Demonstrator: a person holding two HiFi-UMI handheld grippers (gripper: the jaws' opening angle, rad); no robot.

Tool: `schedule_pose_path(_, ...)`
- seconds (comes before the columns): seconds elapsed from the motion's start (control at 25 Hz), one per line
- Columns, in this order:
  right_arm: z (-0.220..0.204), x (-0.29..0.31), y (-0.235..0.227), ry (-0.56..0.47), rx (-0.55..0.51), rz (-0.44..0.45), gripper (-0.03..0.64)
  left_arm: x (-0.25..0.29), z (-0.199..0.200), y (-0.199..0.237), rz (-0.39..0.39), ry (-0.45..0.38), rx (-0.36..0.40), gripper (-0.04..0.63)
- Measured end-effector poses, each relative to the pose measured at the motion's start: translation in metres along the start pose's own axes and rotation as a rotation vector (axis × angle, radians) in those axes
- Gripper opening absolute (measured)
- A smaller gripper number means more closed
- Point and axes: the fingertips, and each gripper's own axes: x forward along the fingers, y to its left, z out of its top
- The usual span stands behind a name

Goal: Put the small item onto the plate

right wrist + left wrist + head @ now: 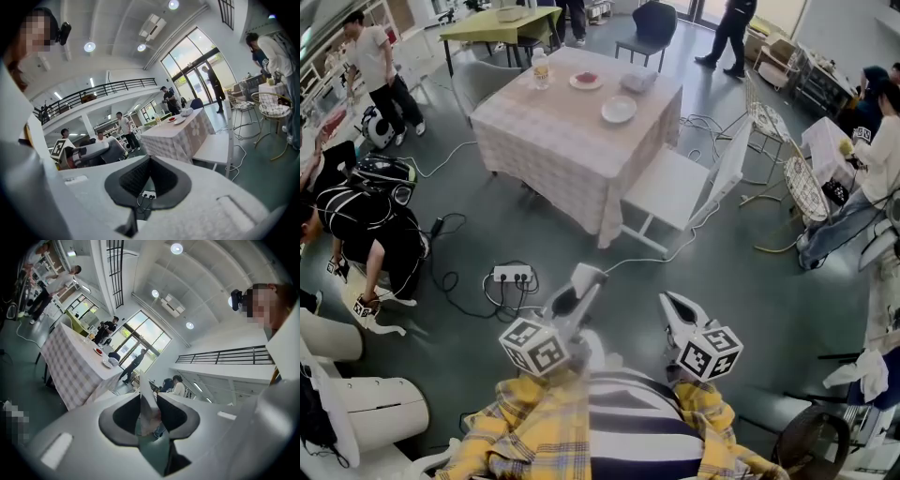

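Plainly, the small item sat pinched between the pads of the left gripper. It was a thin, pale sliver with a pink tinge, and what it was could not be made out. Just beside it, the right gripper had its jaws closed together on nothing. Well ahead of both tips stood the table. On it lay a white plate with nothing in it and, farther off, a second plate holding something red, with a bottle beside it.

The tablecloth is checked cloth (pale, softly draped); the white plate looks glossy; the floor smooth, matt grey.
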Motion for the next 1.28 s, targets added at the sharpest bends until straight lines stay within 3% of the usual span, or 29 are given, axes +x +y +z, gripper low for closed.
schedule_pose_path(0.24, -0.008, 0.007, 0.001, 0.029, 0.0, -0.003, -0.004, 0.0, 0.0, 0.01, 0.02, 0.004, -0.015, 0.1)
schedule_pose_path(0.44, -0.001, 0.018, -0.011, 0.029, -0.003, -0.031, -0.004, 0.026, 0.006, 0.02, -0.012, 0.017, -0.015, 0.1)
schedule_pose_path(0.72, 0.024, 0.049, -0.033, 0.032, -0.015, -0.078, -0.003, 0.058, 0.02, 0.043, -0.038, 0.04, -0.023, 0.1)
schedule_pose_path(1.28, 0.076, 0.134, -0.057, 0.057, -0.06, -0.071, -0.004, 0.125, 0.063, 0.096, -0.075, 0.059, -0.032, 0.1)
